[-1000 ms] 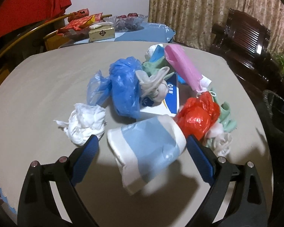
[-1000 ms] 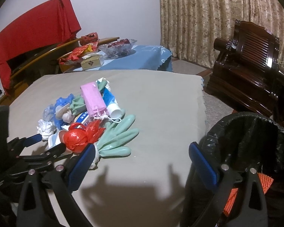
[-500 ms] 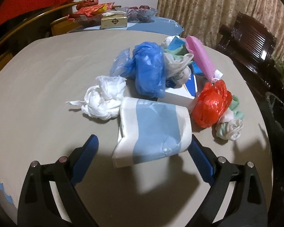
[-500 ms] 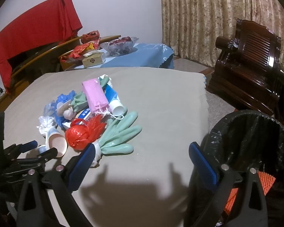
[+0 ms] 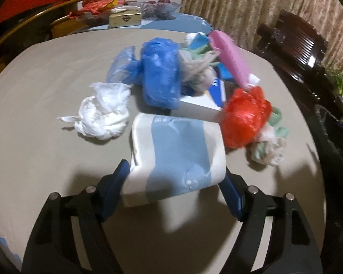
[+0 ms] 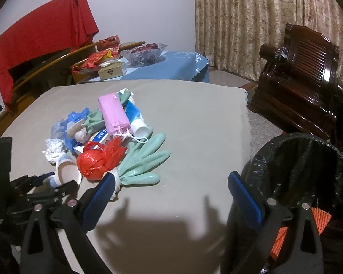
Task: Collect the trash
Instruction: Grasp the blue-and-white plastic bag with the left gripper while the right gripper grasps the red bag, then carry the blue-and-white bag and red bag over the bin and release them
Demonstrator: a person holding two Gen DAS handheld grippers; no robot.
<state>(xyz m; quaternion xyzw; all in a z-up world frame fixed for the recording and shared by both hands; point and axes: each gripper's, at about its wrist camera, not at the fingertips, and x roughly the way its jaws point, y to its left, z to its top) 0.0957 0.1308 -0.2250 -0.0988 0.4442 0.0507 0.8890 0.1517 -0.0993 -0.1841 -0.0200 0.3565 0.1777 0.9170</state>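
A white and light-blue paper cup (image 5: 176, 155) lies on its side at the near edge of a trash pile on the grey table (image 5: 45, 86). My left gripper (image 5: 176, 182) straddles the cup; its jaws are closing and the blue pads touch both sides of it. Beside the cup lie a red plastic bag (image 5: 244, 116), a white wad (image 5: 103, 116) and a blue bag (image 5: 160, 75). In the right wrist view the cup (image 6: 65, 171) shows its mouth. My right gripper (image 6: 171, 191) hangs open over bare table, holding nothing.
A bin lined with a black bag (image 6: 297, 137) stands off the table's right edge. Green rubber gloves (image 6: 144, 162), a pink packet (image 6: 113, 111) and a blue-white box (image 5: 203, 107) lie in the pile. A dark wooden chair (image 6: 308, 73) stands behind.
My left gripper has moved in around the paper cup and its jaws have narrowed onto the cup's sides. The right gripper has kept still.
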